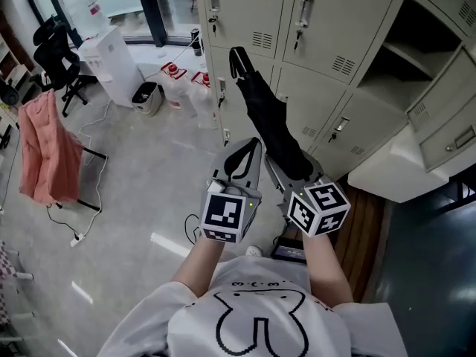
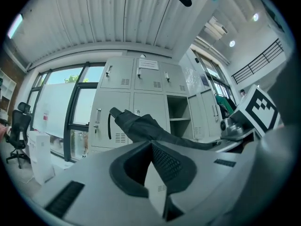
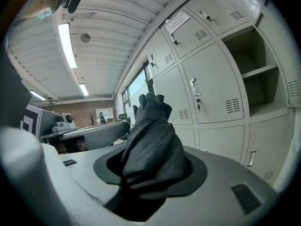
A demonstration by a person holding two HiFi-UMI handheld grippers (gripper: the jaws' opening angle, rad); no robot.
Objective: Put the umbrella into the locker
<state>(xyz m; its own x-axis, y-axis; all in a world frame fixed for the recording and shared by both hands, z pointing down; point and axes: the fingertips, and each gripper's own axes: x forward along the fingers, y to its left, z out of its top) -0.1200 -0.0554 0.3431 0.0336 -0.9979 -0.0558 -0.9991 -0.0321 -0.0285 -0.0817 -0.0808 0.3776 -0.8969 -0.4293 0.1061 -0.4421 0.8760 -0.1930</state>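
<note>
A black folded umbrella (image 1: 260, 103) points away from me toward the grey lockers (image 1: 312, 21), its strap end near the closed doors. My right gripper (image 1: 286, 169) is shut on its lower part. In the right gripper view the umbrella (image 3: 153, 145) fills the space between the jaws of the right gripper (image 3: 150, 173). My left gripper (image 1: 253, 146) hangs beside it to the left, shut, with nothing in it. From the left gripper (image 2: 150, 147) the umbrella (image 2: 141, 126) shows crossing in front of the lockers. An open locker compartment (image 1: 431, 50) is at the right; this open compartment (image 3: 254, 79) has a shelf.
A locker door (image 1: 394, 169) swung open juts out low at the right. On the floor at the left stand a rack with a pink garment (image 1: 44, 155), an office chair (image 1: 56, 50), a white cabinet (image 1: 111, 62), a bin (image 1: 147, 97), and cables.
</note>
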